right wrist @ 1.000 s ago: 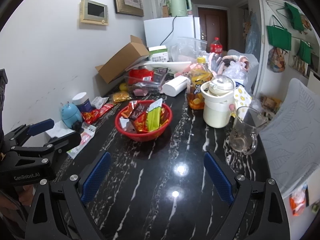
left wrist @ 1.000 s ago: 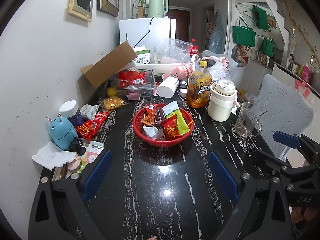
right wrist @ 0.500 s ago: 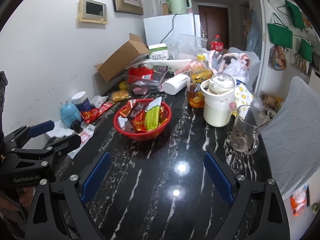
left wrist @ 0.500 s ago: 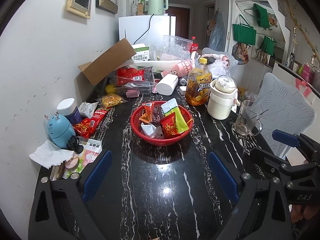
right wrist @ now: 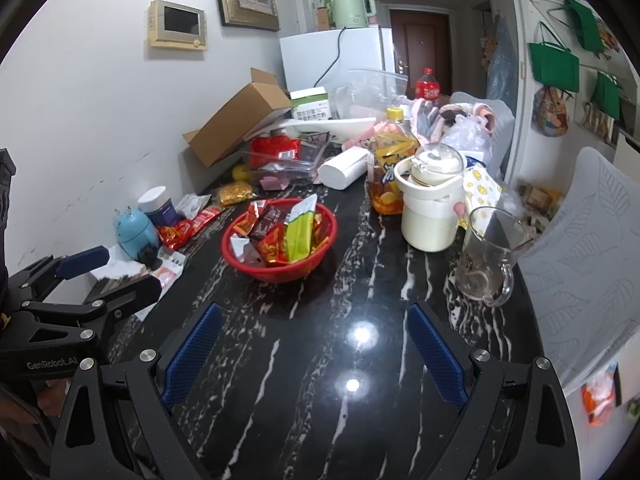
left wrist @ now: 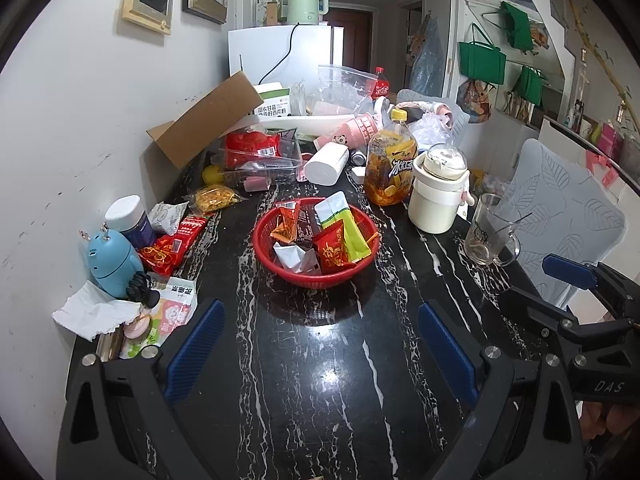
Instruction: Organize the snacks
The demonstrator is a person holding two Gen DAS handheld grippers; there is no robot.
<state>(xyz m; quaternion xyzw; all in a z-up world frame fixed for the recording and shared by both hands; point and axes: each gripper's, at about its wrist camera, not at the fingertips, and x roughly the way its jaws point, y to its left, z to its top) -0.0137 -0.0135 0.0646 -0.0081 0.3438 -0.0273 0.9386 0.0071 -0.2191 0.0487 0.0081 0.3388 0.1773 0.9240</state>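
Ahead of both spread grippers, red snack basket [left wrist: 316,270], untouched

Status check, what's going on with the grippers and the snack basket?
Left gripper and right gripper open, empty. Red basket holds packets; red snack packs loose by the wall. Path unobstructed.

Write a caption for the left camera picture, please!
Open left gripper faces a red basket of snacks on the black marble table.

Blk marble table [left wrist: 320,380], red basket [left wrist: 280,270], mug [left wrist: 486,236], btl [left wrist: 390,168]
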